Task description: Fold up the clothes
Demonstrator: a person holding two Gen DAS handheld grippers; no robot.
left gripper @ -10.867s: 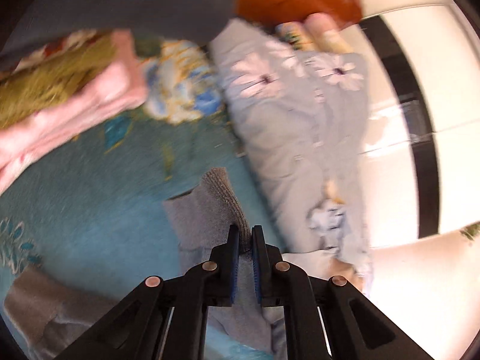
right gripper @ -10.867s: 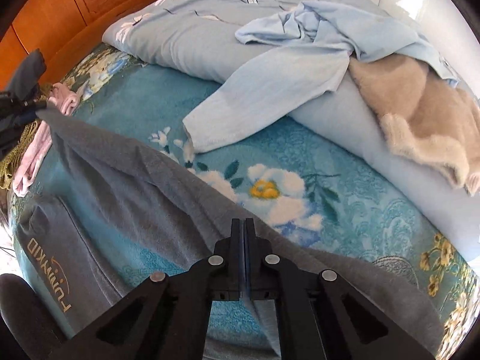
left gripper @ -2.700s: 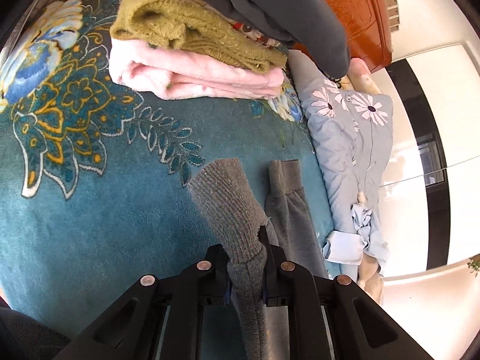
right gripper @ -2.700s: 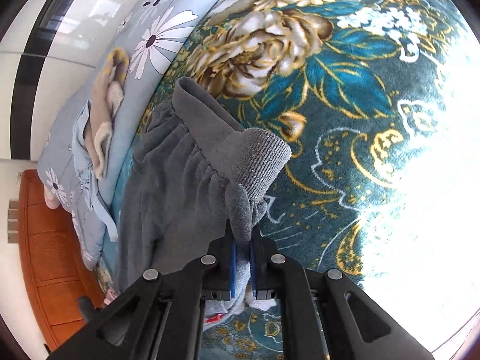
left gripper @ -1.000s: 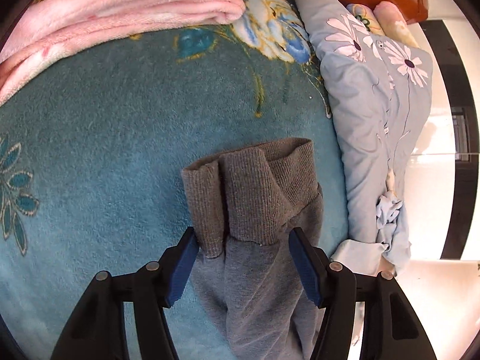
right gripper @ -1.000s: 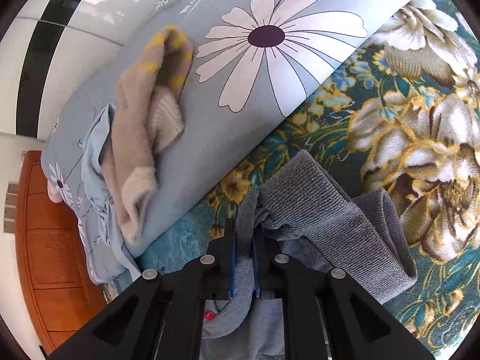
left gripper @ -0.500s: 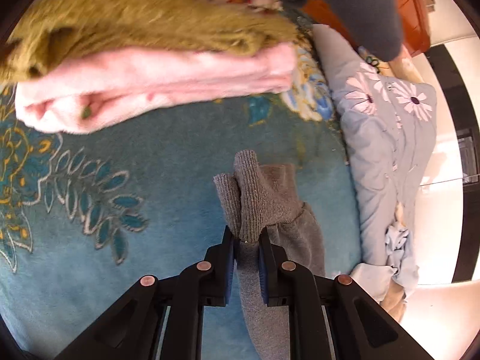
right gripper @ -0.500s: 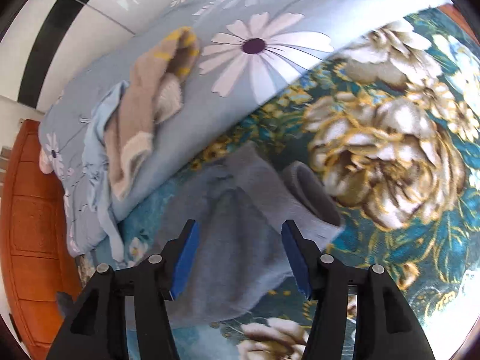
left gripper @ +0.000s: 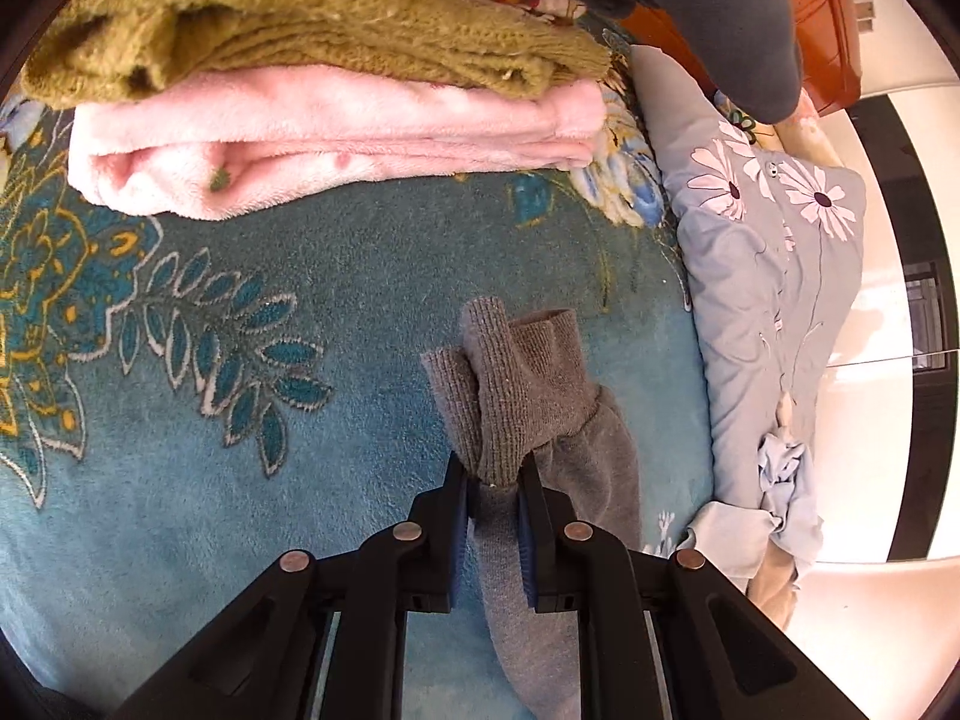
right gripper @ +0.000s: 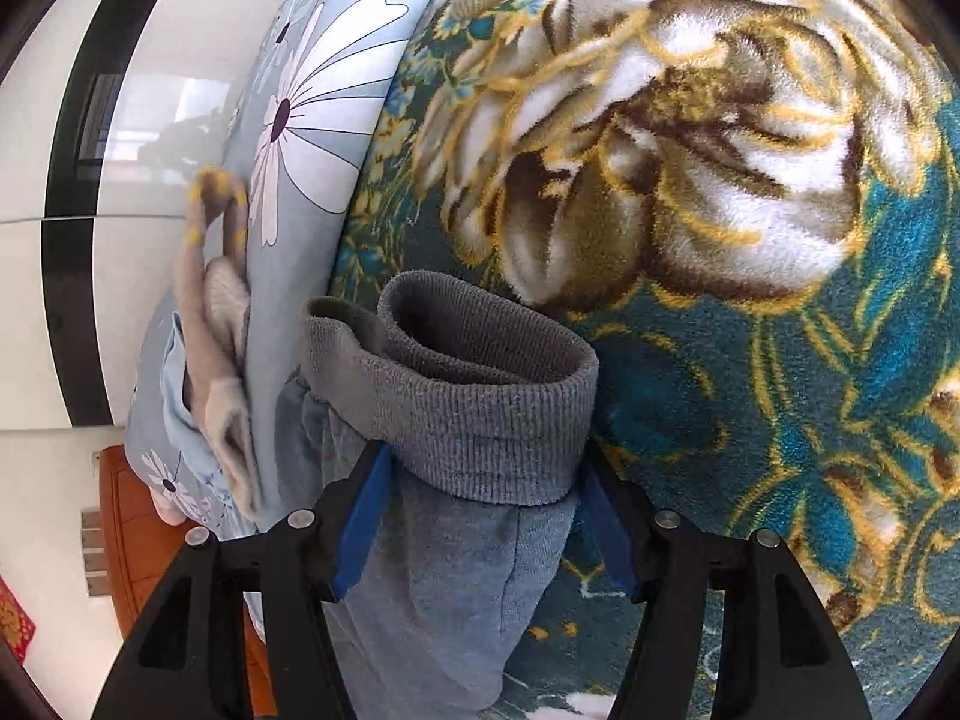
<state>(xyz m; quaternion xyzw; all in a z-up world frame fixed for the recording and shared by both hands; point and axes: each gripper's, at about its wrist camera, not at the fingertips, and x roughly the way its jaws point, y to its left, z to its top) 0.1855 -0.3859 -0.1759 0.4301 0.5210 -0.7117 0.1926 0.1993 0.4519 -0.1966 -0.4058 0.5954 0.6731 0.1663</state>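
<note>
Teal blanket; left claw hides gray sweatpants fold.

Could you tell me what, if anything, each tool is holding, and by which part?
The left tool pinches the grey trousers just below the ribbed cuffs. The right tool is open, straddling the ribbed waistband.

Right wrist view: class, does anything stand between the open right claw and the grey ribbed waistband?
Nothing visible does. The right claw straddles the grey ribbed waistband, its jaws having just been opening, pads not pressing on it.
</note>
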